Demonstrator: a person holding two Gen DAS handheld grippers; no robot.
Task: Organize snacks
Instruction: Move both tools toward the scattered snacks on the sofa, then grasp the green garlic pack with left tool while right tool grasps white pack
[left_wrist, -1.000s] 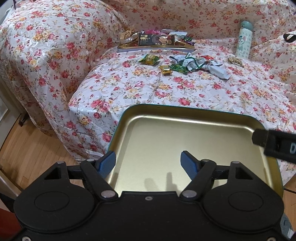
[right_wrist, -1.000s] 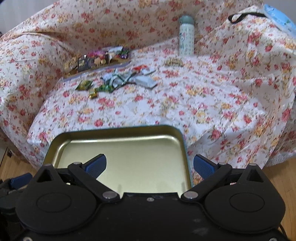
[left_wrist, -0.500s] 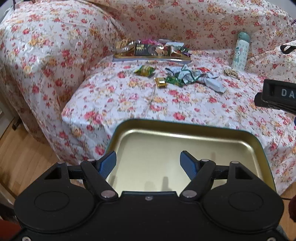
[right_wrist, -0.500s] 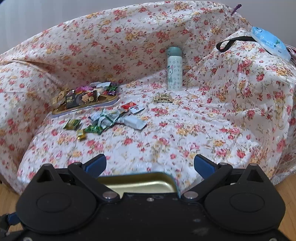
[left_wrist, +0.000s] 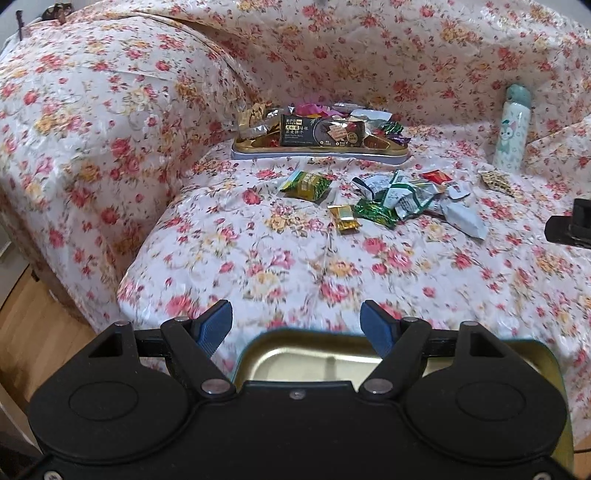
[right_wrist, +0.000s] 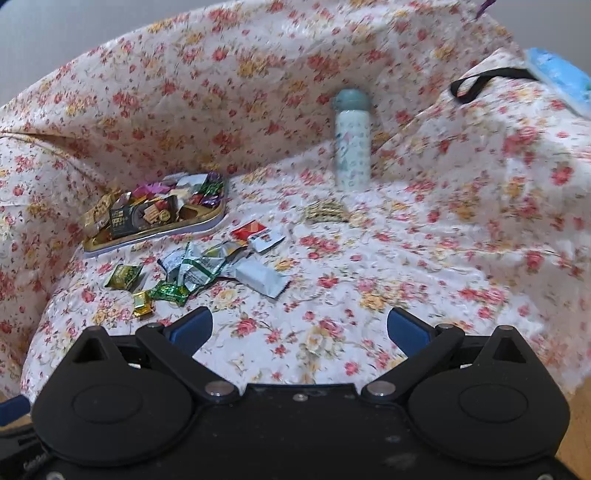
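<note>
Loose snack packets (left_wrist: 399, 201) (right_wrist: 207, 266) lie scattered mid-seat on a sofa draped in a floral cover. Behind them a gold tin tray (left_wrist: 317, 151) (right_wrist: 155, 232) is heaped with wrapped snacks, a dark biscuit pack on top. An empty gold tin lid (left_wrist: 332, 356) lies at the seat's front edge, half under my left gripper (left_wrist: 296, 325), which is open with nothing between its blue pads. My right gripper (right_wrist: 299, 326) is also open and empty, over the bare seat in front of the packets. Part of the right gripper (left_wrist: 570, 225) shows at the left view's right edge.
A pale green bottle (left_wrist: 513, 129) (right_wrist: 352, 140) stands upright against the sofa back. A small woven item (right_wrist: 327, 212) lies before it. A black strap (right_wrist: 476, 85) and blue pouch (right_wrist: 557, 79) rest on the right armrest. Wooden floor (left_wrist: 40, 332) lies left of the sofa.
Both grippers have moved forward over the sofa toward the packets. The empty tin has slid down to the bottom of the left view and out of the right view. Jaws stayed open.
</note>
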